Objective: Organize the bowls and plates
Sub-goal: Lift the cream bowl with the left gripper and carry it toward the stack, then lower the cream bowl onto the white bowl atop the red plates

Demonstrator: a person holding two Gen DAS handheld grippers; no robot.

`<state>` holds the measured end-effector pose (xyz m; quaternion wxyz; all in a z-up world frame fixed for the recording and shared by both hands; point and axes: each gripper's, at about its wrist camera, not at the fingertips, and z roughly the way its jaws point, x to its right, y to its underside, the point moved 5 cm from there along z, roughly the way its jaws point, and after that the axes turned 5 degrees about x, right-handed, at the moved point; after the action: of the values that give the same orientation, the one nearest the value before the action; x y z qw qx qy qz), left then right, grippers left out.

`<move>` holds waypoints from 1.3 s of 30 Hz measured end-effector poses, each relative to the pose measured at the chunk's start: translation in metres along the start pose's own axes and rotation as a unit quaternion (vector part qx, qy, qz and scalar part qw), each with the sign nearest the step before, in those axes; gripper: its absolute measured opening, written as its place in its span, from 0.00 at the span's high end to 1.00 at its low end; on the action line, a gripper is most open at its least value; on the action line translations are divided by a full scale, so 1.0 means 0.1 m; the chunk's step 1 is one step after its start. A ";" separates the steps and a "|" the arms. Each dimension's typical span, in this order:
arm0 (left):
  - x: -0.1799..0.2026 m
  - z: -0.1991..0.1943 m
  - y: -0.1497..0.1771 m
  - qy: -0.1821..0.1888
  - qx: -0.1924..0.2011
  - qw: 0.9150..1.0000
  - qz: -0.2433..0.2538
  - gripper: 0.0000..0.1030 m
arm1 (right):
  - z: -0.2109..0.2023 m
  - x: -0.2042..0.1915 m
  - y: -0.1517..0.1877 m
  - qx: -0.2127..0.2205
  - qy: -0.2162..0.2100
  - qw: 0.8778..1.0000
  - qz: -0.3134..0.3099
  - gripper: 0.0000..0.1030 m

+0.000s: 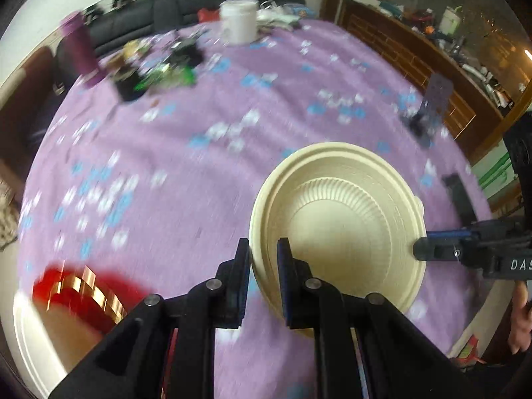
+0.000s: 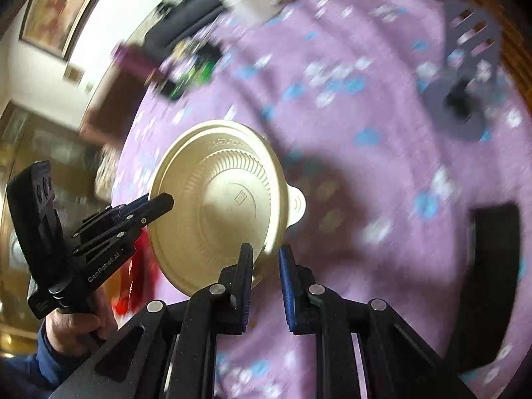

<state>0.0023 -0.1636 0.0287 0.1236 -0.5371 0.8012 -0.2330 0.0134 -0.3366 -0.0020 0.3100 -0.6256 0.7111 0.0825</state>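
Between the fingers of my left gripper [image 1: 263, 276] sits the near rim of a cream bowl [image 1: 342, 226], and both pads press on that rim, so this gripper is clamped on the bowl, which hangs tilted above the purple flowered tablecloth [image 1: 186, 173]. My right gripper [image 2: 265, 279] has the same bowl's rim just at its left pad [image 2: 246, 266], with a visible gap to the blue right pad; in the left wrist view its tip meets the bowl's far edge, but I cannot tell whether it truly grips. From the right wrist view the bowl shows its ribbed underside, a small tab at its rim and a faint embossed mark too blurred to read. My left gripper's body there carries the words "GenRobot.AI", and in the left view the right gripper's body shows the letters "DAS", cut off by the frame edge. Low to the left of my left gripper lies a red and gold dish [image 1: 83, 292]. Far ahead on the cloth stand a white tub [image 1: 239, 21] and a purple bottle [image 1: 81, 55], both blurred.
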 end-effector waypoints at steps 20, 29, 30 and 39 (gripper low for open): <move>0.00 -0.02 0.33 -0.080 0.051 0.993 0.071 0.85 | 0.34 -0.39 0.40 0.013 0.086 0.992 -0.092 0.82; -0.11 -0.36 0.19 -0.100 0.086 0.989 0.064 0.85 | 0.15 -0.60 0.36 0.035 0.060 0.994 -0.090 0.82; -0.13 -0.40 0.18 -0.102 0.089 0.989 0.063 0.85 | 0.15 -0.63 0.35 0.036 0.057 0.993 -0.092 0.82; -0.39 -0.79 0.14 -0.128 0.119 0.984 0.041 0.85 | 0.03 -1.03 0.24 0.054 0.031 0.991 -0.120 0.82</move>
<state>-0.0289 -0.1048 0.0876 0.2980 -0.5104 0.7668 -0.2505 -0.0058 -0.2439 0.0448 0.3292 -0.6913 0.6431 -0.0134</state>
